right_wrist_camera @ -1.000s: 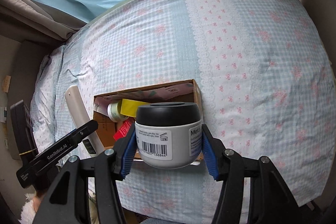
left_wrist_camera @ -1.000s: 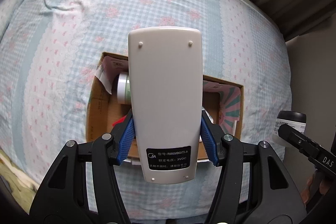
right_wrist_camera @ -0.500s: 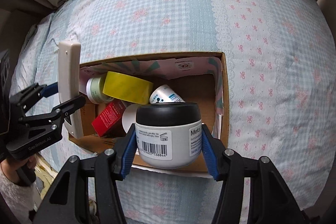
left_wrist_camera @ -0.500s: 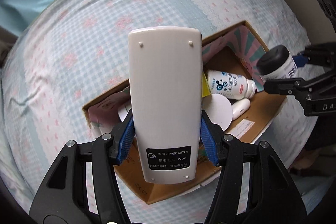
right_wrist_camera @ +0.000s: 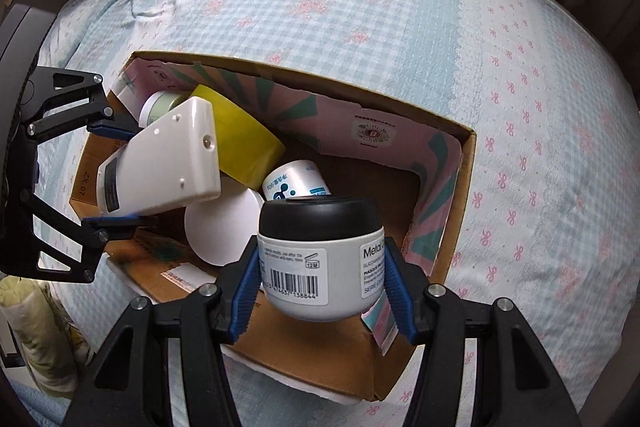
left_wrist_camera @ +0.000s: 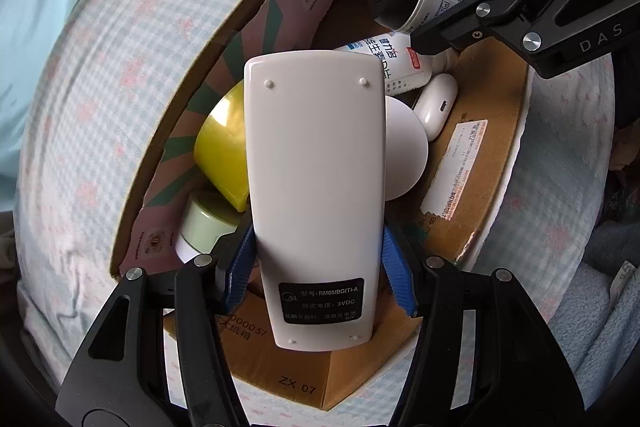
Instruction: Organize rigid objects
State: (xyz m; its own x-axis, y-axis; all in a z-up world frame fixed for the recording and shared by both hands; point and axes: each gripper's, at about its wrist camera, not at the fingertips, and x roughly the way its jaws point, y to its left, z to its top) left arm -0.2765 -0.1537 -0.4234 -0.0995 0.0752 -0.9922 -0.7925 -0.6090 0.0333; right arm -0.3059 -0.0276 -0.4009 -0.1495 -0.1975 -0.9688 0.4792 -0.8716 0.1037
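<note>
The open cardboard box (right_wrist_camera: 466, 163) sits on the checked bedspread (right_wrist_camera: 400, 27), its floor bare only in the corner under the right gripper. The left gripper (left_wrist_camera: 320, 275) clamps a white remote control (left_wrist_camera: 316, 187), back up, above the yellow tape roll (left_wrist_camera: 220, 147) and white disc (right_wrist_camera: 220, 231). The right gripper (right_wrist_camera: 320, 291) grips a black-lidded cream jar (right_wrist_camera: 320, 255) over the box, just beside the white bottle (right_wrist_camera: 292, 183).
</note>
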